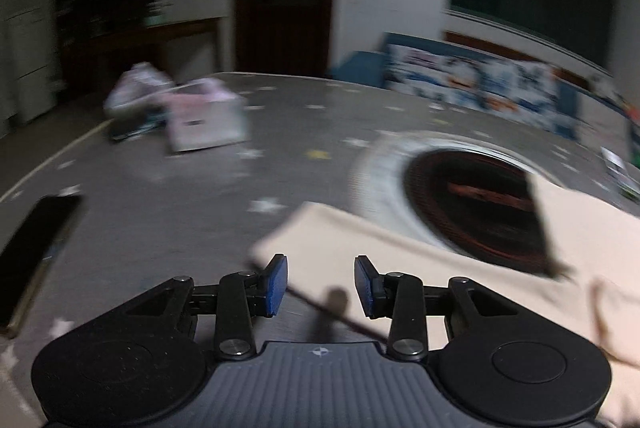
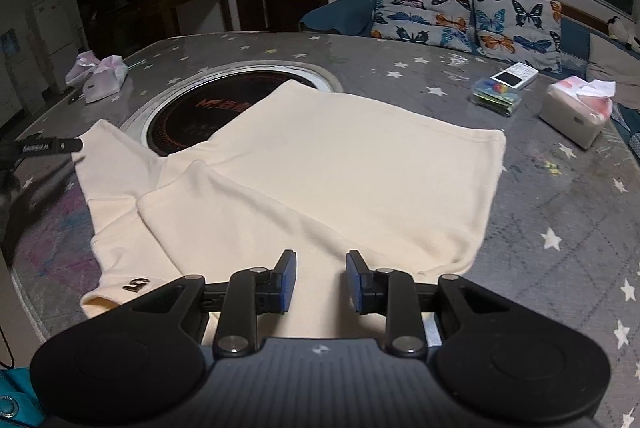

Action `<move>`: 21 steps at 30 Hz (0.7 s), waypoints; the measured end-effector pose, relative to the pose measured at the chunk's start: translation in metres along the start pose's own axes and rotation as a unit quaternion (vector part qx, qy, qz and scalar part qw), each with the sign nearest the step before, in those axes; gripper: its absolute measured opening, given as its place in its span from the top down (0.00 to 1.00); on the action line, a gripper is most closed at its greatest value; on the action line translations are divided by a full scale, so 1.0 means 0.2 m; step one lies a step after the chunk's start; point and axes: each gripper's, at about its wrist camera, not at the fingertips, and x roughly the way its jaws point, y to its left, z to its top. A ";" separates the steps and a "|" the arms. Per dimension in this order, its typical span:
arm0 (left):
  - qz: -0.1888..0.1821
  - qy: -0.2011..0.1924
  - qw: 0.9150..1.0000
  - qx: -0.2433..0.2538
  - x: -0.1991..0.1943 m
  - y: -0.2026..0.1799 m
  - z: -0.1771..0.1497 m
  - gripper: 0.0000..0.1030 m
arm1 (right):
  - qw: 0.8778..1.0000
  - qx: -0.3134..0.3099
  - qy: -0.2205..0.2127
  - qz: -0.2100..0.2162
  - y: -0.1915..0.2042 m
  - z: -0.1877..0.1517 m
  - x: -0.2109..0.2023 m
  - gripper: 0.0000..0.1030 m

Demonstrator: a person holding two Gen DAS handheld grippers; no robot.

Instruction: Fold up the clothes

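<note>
The left gripper has its blue pads apart with nothing between them, hanging over the near edge of the shirt's left end; that view is smeared by blur. The right gripper is likewise open and empty, its pads spread above the near middle of the shirt.

The cream shirt lies flat on the table, partly folded, one sleeve laid across the body, its far edge covering part of the round burner set into the tabletop.

Right of the burner stands a clear box of coloured bits, a white device resting on it, and further right a tissue pack. Left of the burner lies a pink bag. Beyond the table are butterfly cushions.
</note>
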 end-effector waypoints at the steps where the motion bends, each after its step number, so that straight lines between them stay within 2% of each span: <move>1: 0.011 0.003 1.000 -0.010 0.02 0.03 0.01 0.62 | 1.000 -0.001 0.000 0.001 0.01 0.00 0.00 0.74; 4: 0.024 0.012 0.999 -0.031 0.06 0.08 0.01 0.62 | 1.000 -0.003 -0.001 0.002 0.02 0.00 -0.01 0.74; 10: 0.004 0.010 0.999 -0.044 0.09 0.10 0.02 0.65 | 1.000 -0.004 0.000 0.000 0.04 0.00 -0.01 0.74; 12: -0.003 0.010 0.999 -0.048 0.10 0.11 0.02 0.83 | 1.000 -0.003 -0.001 -0.001 0.04 0.00 -0.02 0.74; 14: -0.009 0.009 0.999 -0.052 0.11 0.11 0.02 0.91 | 1.000 -0.001 -0.002 -0.002 0.04 0.00 -0.02 0.74; 18: -0.041 -0.003 0.997 -0.063 0.06 0.09 0.05 0.95 | 1.000 0.003 -0.010 -0.003 0.04 0.00 -0.04 0.74; 21: -0.090 -0.021 0.993 -0.073 -0.04 0.02 0.12 0.95 | 1.000 0.009 -0.018 -0.005 0.03 -0.01 -0.06 0.74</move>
